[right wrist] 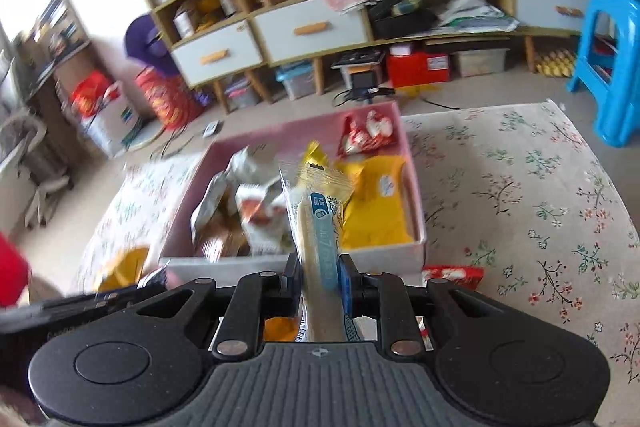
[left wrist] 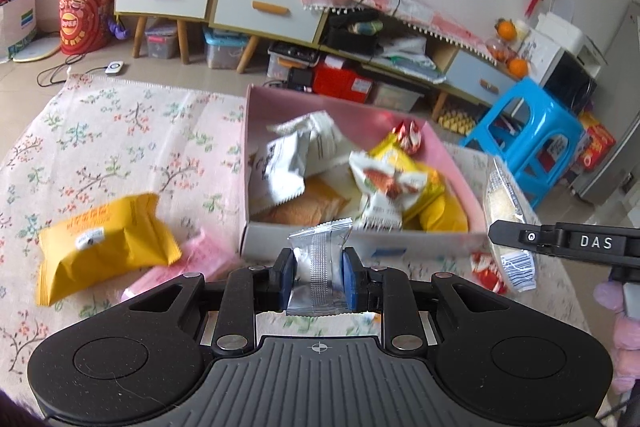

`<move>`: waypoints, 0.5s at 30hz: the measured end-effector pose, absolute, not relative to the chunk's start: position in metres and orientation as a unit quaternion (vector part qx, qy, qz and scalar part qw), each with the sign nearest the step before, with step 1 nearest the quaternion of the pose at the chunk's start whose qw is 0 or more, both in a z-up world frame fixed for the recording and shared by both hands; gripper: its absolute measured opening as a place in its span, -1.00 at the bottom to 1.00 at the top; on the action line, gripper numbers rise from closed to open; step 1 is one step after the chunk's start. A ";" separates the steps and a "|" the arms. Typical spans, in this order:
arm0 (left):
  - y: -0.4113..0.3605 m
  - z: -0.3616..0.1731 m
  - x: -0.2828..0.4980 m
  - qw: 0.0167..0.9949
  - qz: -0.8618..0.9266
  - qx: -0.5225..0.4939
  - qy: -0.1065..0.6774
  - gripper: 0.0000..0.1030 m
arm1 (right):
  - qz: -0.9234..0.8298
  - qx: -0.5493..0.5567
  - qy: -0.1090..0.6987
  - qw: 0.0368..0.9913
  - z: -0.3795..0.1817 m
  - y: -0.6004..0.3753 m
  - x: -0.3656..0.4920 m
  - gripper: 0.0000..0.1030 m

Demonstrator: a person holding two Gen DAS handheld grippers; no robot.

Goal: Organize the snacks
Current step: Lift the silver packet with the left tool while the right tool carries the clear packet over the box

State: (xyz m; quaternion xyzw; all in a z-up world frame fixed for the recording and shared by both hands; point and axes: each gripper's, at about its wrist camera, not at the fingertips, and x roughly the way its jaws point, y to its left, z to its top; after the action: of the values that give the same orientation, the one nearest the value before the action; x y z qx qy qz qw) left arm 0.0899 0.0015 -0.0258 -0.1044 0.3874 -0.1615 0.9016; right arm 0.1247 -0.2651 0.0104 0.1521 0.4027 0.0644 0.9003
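A pink box point(left wrist: 256, 155) with a white front wall sits on the floral cloth and holds several snack packets, white, yellow and red. My left gripper point(left wrist: 319, 269) is shut on a silver snack packet point(left wrist: 318, 251), just in front of the box's near wall. My right gripper point(right wrist: 319, 277) is shut on a long clear snack packet with a blue label point(right wrist: 320, 227), held at the near wall of the box point(right wrist: 416, 195). That packet point(left wrist: 506, 211) and the right gripper's finger point(left wrist: 560, 241) show at the right in the left wrist view.
A yellow packet point(left wrist: 100, 247) and a pink packet point(left wrist: 192, 263) lie on the cloth left of the box. A red packet point(right wrist: 452, 275) lies by the box's right front corner. Shelves, drawers and a blue stool point(left wrist: 532, 135) stand beyond the table.
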 end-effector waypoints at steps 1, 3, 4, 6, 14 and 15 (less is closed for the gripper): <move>0.001 -0.025 0.093 0.902 -0.160 -0.109 0.386 -0.57 | 0.059 0.164 0.399 0.900 0.010 -0.268 0.128 -0.86; 0.000 -0.024 0.098 0.902 -0.157 -0.115 0.385 -0.57 | 0.050 0.180 0.391 0.901 0.009 -0.272 0.134 -0.86; -0.001 -0.024 0.101 0.902 -0.156 -0.118 0.384 -0.57 | 0.047 0.186 0.387 0.902 0.009 -0.273 0.136 -0.86; -0.003 -0.025 0.107 0.902 -0.151 -0.124 0.384 -0.57 | 0.042 0.196 0.378 0.904 0.009 -0.275 0.141 -0.86; -0.018 -0.030 0.129 0.905 -0.136 -0.137 0.379 -0.56 | 0.043 0.206 0.358 0.910 0.003 -0.266 0.163 -0.85; -0.021 -0.031 0.131 0.907 -0.134 -0.135 0.377 -0.56 | 0.043 0.206 0.355 0.911 0.003 -0.265 0.165 -0.85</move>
State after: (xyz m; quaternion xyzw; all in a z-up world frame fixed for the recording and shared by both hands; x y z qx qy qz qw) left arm 0.1309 -0.0209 -0.0305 -0.1348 0.3768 -0.1337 0.9066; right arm 0.1654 -0.2650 0.0028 0.2062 0.3552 0.0430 0.9107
